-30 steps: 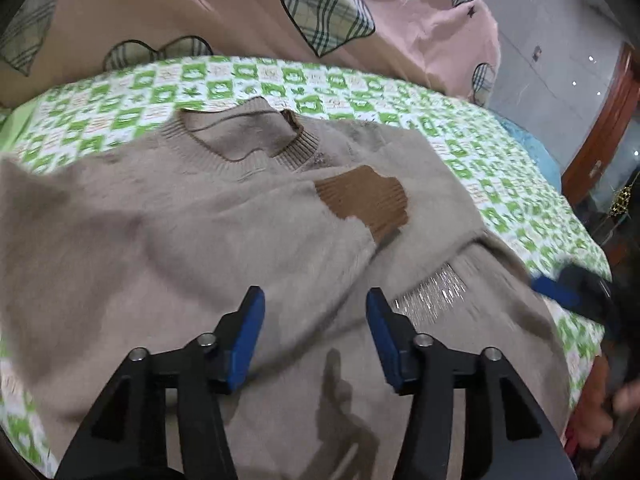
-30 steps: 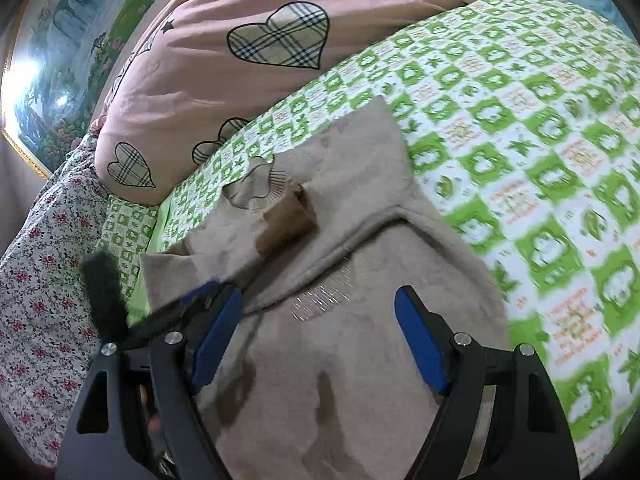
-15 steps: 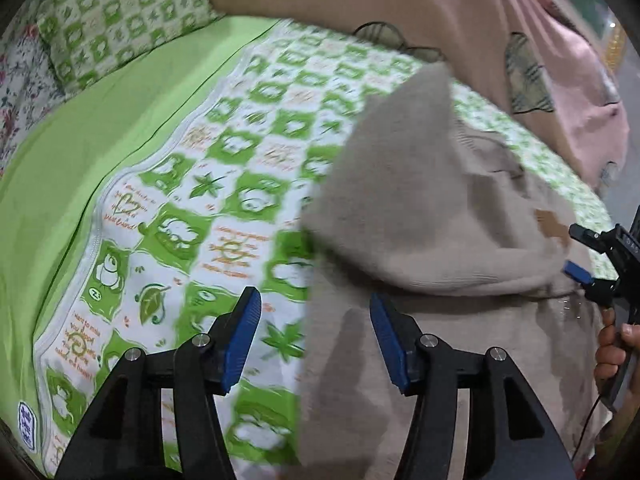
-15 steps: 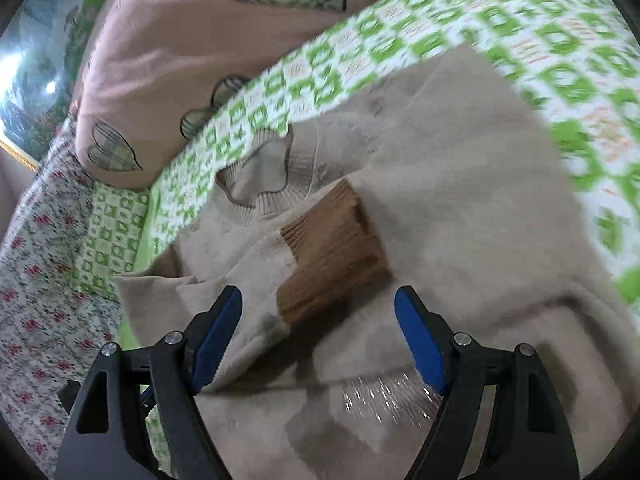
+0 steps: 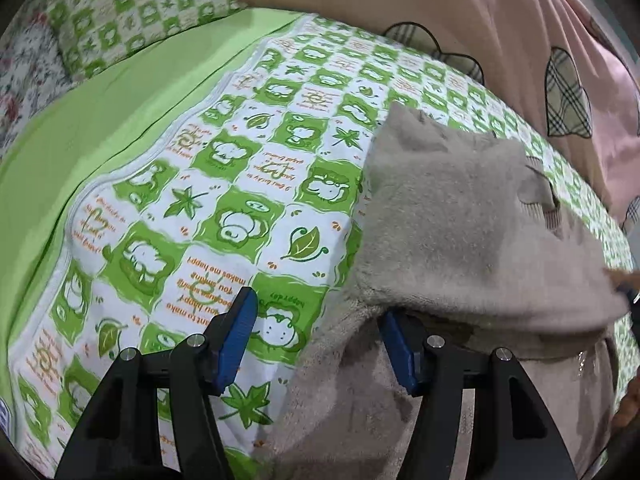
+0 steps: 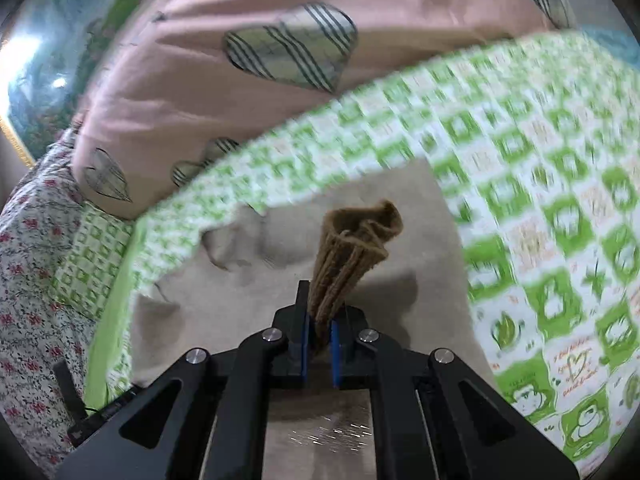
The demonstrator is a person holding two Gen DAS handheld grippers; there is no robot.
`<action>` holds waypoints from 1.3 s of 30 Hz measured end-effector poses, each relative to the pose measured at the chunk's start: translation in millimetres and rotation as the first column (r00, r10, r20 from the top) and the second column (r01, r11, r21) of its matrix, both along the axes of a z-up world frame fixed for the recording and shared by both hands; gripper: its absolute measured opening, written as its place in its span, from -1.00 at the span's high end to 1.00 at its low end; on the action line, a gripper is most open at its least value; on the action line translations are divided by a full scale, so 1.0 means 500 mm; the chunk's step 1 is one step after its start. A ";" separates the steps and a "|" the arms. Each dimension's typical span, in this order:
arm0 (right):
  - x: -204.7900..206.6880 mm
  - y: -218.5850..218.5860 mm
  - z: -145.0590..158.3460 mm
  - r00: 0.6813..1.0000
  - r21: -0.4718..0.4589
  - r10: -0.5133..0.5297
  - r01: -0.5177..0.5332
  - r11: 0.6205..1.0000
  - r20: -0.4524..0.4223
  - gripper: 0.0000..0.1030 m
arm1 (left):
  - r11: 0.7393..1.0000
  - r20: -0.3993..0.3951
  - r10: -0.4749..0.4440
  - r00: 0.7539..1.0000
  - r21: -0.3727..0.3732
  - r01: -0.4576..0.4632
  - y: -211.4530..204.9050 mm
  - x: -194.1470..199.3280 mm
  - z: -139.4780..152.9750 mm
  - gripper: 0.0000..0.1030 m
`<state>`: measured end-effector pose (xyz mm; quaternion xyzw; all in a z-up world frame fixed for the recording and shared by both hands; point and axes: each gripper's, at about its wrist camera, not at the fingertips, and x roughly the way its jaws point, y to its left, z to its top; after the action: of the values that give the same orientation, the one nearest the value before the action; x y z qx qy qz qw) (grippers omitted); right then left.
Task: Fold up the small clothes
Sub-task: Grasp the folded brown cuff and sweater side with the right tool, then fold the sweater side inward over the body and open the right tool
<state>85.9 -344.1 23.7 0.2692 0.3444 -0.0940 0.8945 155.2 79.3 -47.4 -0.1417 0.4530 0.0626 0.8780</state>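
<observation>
A beige knit sweater (image 5: 460, 232) lies on the green-checked bed sheet (image 5: 208, 200), one sleeve folded across its body. My left gripper (image 5: 316, 340) hovers low over the sweater's left edge with its jaws opening. The sheet and the sweater's hem edge lie under the gap, and the blue pads (image 5: 236, 332) press on nothing. My right gripper (image 6: 319, 340) is shut on the sleeve's brown ribbed cuff (image 6: 356, 248), which stands bunched up out of the jaws above the sweater's body (image 6: 248, 300). A silver sparkly patch (image 6: 332, 432) shows below the gripper.
A pink quilt with plaid hearts (image 5: 520, 40) is piled behind the sweater. A green-checked pillow (image 5: 132, 4) and a floral cloth (image 6: 28, 280) lie at the far left. A plain green strip (image 5: 80, 128) borders the sheet.
My right gripper closed on the brown cuff and lifted it off the sweater. My left gripper swung from over the sweater's chest to its left edge and spread a little wider.
</observation>
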 end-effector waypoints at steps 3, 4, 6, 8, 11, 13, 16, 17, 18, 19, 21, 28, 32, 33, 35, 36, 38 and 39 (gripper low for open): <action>0.003 0.009 -0.043 0.997 -0.028 0.029 -0.031 0.999 -0.072 0.83 | 0.999 0.008 0.033 0.999 -0.026 -0.033 0.019 -0.023 -0.002 -0.21; -0.001 0.012 -0.057 0.994 -0.019 0.046 -0.048 0.999 -0.101 0.83 | 0.998 0.005 0.041 0.999 -0.039 -0.041 0.027 -0.026 -0.004 -0.21; -0.017 0.002 -0.072 0.990 0.014 0.026 -0.024 1.000 -0.142 0.77 | 0.997 0.014 0.045 0.999 -0.059 -0.044 0.039 -0.036 -0.007 -0.21; -0.042 -0.012 -0.066 0.989 0.041 -0.010 0.017 0.999 -0.148 0.73 | 0.997 0.030 0.032 0.999 -0.067 -0.029 0.043 -0.046 -0.009 -0.21; -0.065 0.009 -0.014 0.983 -0.106 -0.093 0.076 0.991 -0.159 0.26 | 0.997 0.046 0.029 0.999 -0.066 -0.026 0.040 -0.056 -0.011 -0.19; -0.069 0.039 0.035 0.992 -0.192 -0.086 0.067 0.979 -0.093 -0.06 | 0.998 0.050 0.024 0.998 -0.060 -0.021 0.035 -0.058 -0.012 -0.26; -0.023 0.099 0.087 0.996 -0.179 0.090 -0.091 0.980 -0.014 -0.47 | 0.998 0.058 0.013 0.998 -0.057 -0.010 0.030 -0.058 -0.013 -0.35; 0.012 0.126 0.093 0.984 -0.136 0.179 -0.178 0.974 -0.010 -0.49 | 0.998 0.060 0.010 0.998 -0.059 -0.007 0.029 -0.060 -0.014 -0.36; 0.053 0.156 0.093 0.960 -0.082 0.278 -0.278 0.957 -0.011 -0.49 | 0.998 0.063 0.006 0.998 -0.063 -0.002 0.029 -0.062 -0.014 -0.40; 0.102 0.187 0.089 0.924 -0.008 0.383 -0.383 0.924 -0.011 -0.49 | 0.997 0.068 -0.001 0.998 -0.071 0.006 0.030 -0.064 -0.014 -0.44; 0.193 0.242 0.076 0.848 0.106 0.531 -0.528 0.843 0.003 -0.49 | 0.996 0.077 -0.013 0.997 -0.088 0.020 0.030 -0.057 -0.017 -0.50; 0.496 0.388 -0.053 0.620 0.313 0.745 -0.676 0.667 -0.248 -0.59 | 0.986 0.124 -0.024 0.992 -0.163 0.044 0.046 -0.069 -0.020 -0.59; 0.530 0.460 -0.117 0.455 0.475 0.848 -0.704 0.529 -0.271 -0.59 | 0.973 0.150 -0.025 0.988 -0.222 0.058 0.059 -0.072 -0.022 -0.65; 0.535 0.488 -0.128 0.409 0.525 0.883 -0.711 0.467 -0.231 -0.59 | 0.971 0.156 -0.023 0.987 -0.233 0.060 0.061 -0.073 -0.023 -0.67; 0.541 0.530 -0.143 0.368 0.564 0.912 -0.720 0.404 -0.184 -0.59 | 0.968 0.162 -0.024 0.987 -0.243 0.063 0.063 -0.073 -0.024 -0.68; 0.550 0.549 -0.147 0.370 0.565 0.916 -0.728 0.388 -0.152 -0.59 | 0.967 0.163 -0.026 0.986 -0.245 0.066 0.063 -0.073 -0.024 -0.69; 0.573 0.572 -0.148 0.416 0.565 0.906 -0.729 0.386 -0.082 -0.64 | 0.967 0.165 -0.028 0.986 -0.246 0.068 0.062 -0.073 -0.024 -0.70; 0.587 0.576 -0.150 0.464 0.560 0.884 -0.719 0.412 -0.056 -0.73 | 0.966 0.166 -0.028 0.986 -0.249 0.069 0.063 -0.073 -0.024 -0.70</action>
<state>379.4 -55.8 -51.5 0.2489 0.5927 0.3934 0.6572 118.5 110.6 -59.4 -0.2464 0.3883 -0.0289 0.8875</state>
